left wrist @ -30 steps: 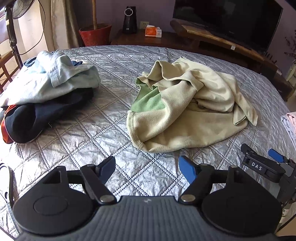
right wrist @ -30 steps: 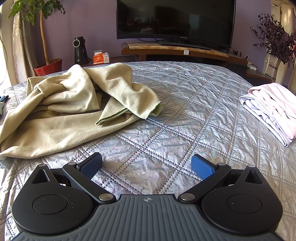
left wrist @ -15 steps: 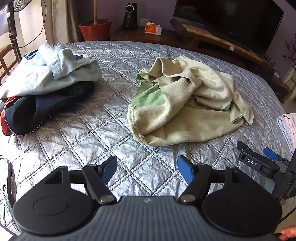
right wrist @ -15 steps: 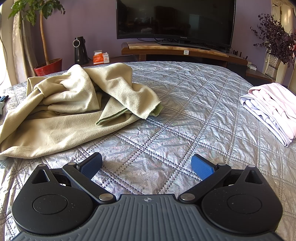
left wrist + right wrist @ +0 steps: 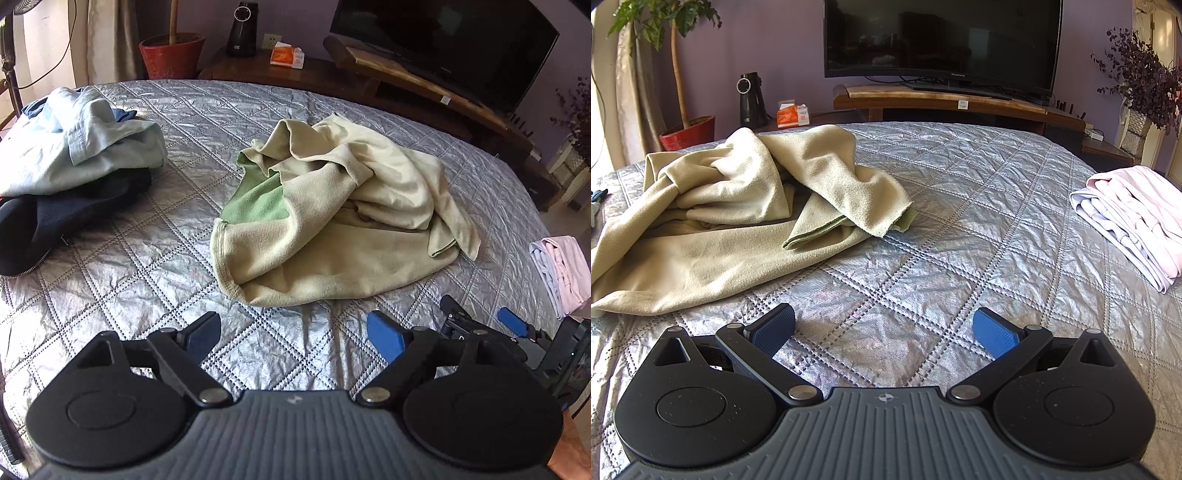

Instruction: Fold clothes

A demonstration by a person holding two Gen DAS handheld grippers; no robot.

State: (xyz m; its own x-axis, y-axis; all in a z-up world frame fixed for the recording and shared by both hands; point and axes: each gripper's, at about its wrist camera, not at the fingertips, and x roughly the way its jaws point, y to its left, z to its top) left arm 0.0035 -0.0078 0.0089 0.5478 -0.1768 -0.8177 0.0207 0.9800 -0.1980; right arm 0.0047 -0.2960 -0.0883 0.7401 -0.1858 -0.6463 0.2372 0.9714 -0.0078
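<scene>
1. We held our left gripper (image 5: 293, 334) wide open and empty above the quilted bed (image 5: 258, 110).
2. Our right gripper (image 5: 884, 328) likewise gaped, gripping nothing.
3. The crumpled beige fleece (image 5: 332, 221) lay mid-bed, just ahead of both.

Dark jacket (image 5: 55, 218) at nine o'clock half buried under pale blue shirt (image 5: 77, 147), both cut by left edge, pink folded clothes (image 5: 561, 269) at three o'clock cropped, television (image 5: 942, 37) top cut off
</scene>
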